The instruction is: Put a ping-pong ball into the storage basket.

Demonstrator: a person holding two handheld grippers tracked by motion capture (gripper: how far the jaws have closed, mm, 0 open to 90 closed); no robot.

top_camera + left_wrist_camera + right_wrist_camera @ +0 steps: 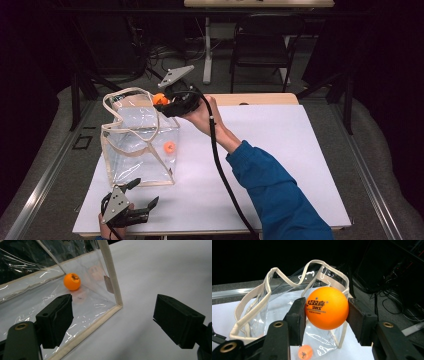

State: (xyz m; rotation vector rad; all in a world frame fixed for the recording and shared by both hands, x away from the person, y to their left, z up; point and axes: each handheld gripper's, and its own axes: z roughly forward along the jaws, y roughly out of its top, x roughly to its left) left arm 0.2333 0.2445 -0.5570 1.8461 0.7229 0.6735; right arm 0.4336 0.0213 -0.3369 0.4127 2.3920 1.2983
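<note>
Two orange balls are in play around the clear bag [140, 145], which stands upright on the white table top [280, 165] with its cloth-trimmed mouth facing up. One ball in the bag [169, 147] already rests on the bag's floor, near the side wall that faces the person's right arm; in the left gripper view it shows through the plastic close to a bottom corner seam. The held ball [327, 308] sits squarely between the two black jaws of the right gripper [167, 102], pressed on both sides, its printed logo turned toward that gripper's camera. That gripper hangs at the far upper rim of the bag, on the side away from the person, and in the right gripper view the bag's open mouth and looping handles [287, 277] lie just beyond and below the ball. So the opening lies forward and down from the fingertips, and I would judge that a short carry over the rim comes before any release; let go too soon and the ball could strike the trim or a handle and roll off outside. The left gripper [142, 197] waits at the bag's near bottom corner, jaws spread wide with nothing between them, close to the bag but not gripping it.
</note>
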